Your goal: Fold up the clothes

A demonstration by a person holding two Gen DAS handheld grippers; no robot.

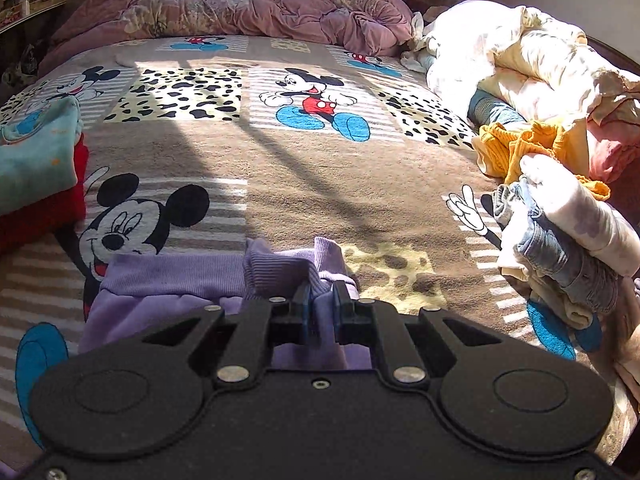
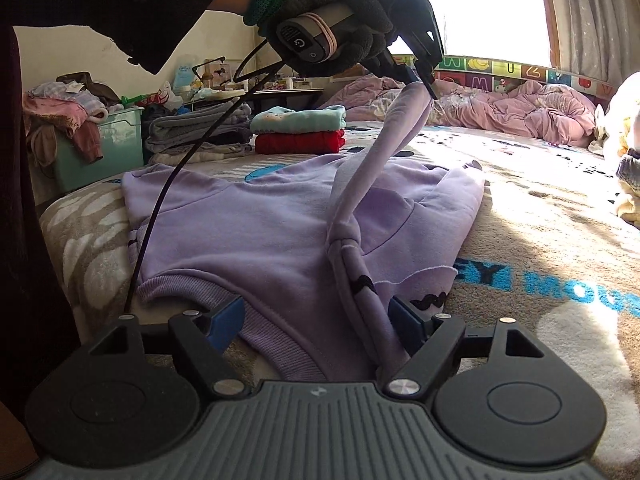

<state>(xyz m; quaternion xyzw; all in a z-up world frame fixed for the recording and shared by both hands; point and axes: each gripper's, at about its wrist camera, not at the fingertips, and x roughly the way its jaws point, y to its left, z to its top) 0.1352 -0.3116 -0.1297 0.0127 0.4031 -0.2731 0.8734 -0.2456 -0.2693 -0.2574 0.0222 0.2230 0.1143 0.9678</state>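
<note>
A lilac sweatshirt (image 2: 256,224) lies flat on the bed (image 2: 520,216), its hem toward the right-wrist camera. The left gripper (image 2: 424,80), held in a gloved hand (image 2: 328,12), has its jaws clamped nearly shut on the cuff of one sleeve (image 2: 384,152), which rises from the body of the garment in a taut, twisted rope. In the left wrist view the same purple cloth (image 1: 320,272) bunches between the blue pads.

The right gripper (image 2: 316,320) rests low at the hem with its jaws standing wide; the lower sleeve runs between them, close against the right-hand finger, though whether it touches is hard to tell at this angle. Nothing is pinched there.

The risk I see is in the twist: if the sleeve is laid across the chest as it hangs, it would land as a rolled cord, not a flat panel. With the hem unpinned, a pull on the cuff could also drag the whole sweatshirt askew. The cable (image 2: 160,200) trailing over the fabric might snag a fold.
</note>
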